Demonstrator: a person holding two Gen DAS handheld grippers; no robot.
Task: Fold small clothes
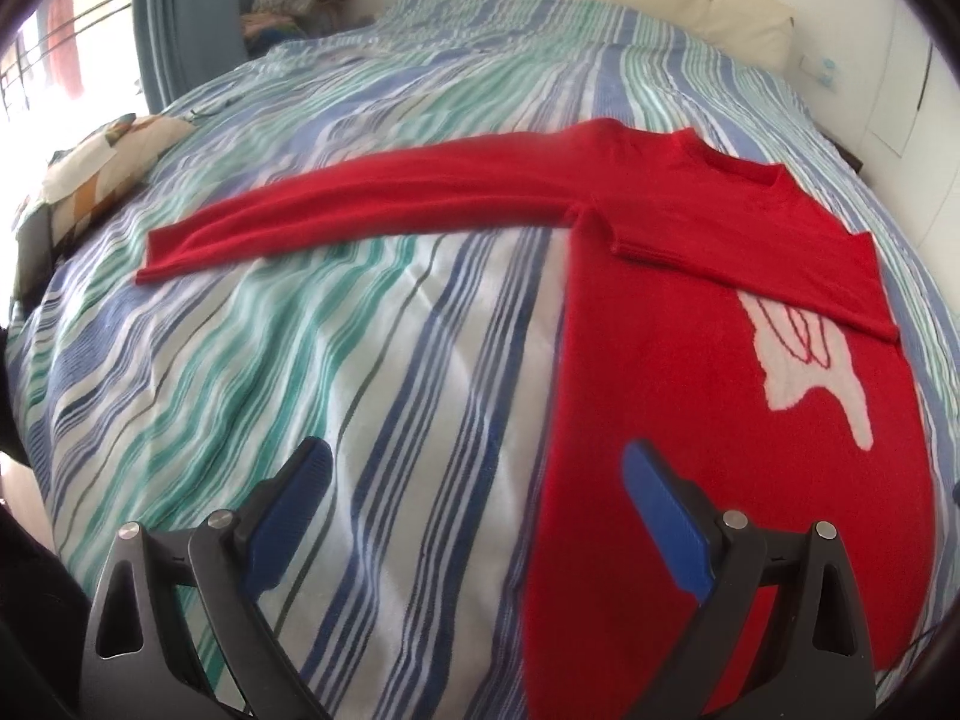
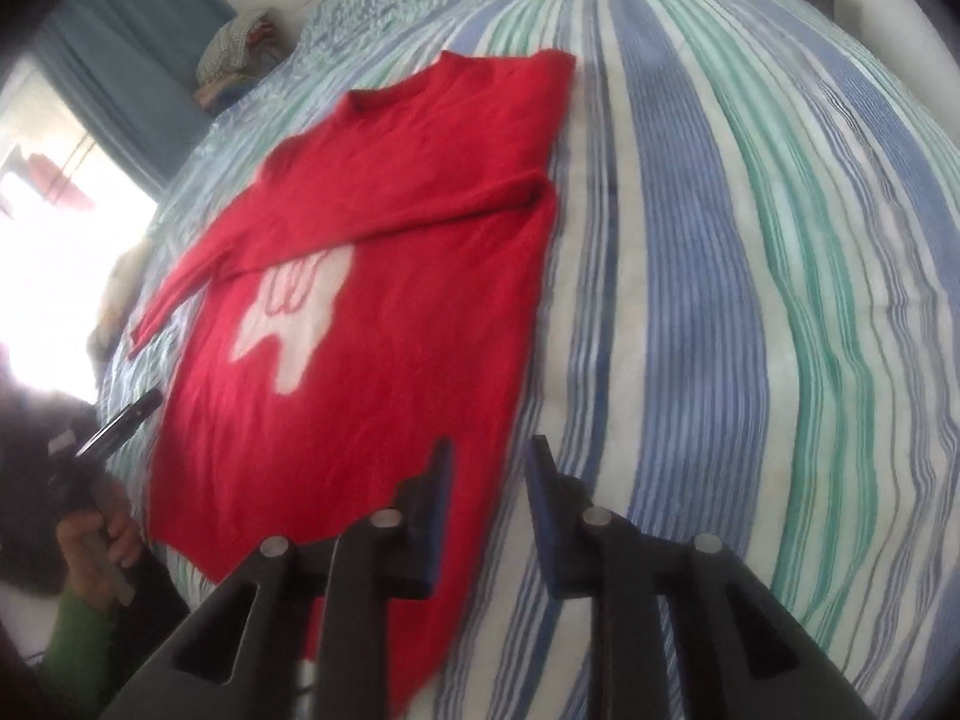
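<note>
Striped bedspread point(image 2: 750, 252), red sweater point(image 2: 372, 324) edge seemingly between right claw point(image 2: 489, 450) tips.

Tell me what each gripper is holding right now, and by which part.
Nothing is held. The left gripper stands wide open above the red sweater's edge; the right gripper is narrowly open, with nothing between its fingers.

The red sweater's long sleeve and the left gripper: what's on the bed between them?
Nothing but bare striped bedsheet. In the left wrist view, the red sweater's outstretched sleeve lies farther up the bed, and only sheet runs from it to the left gripper.
</note>
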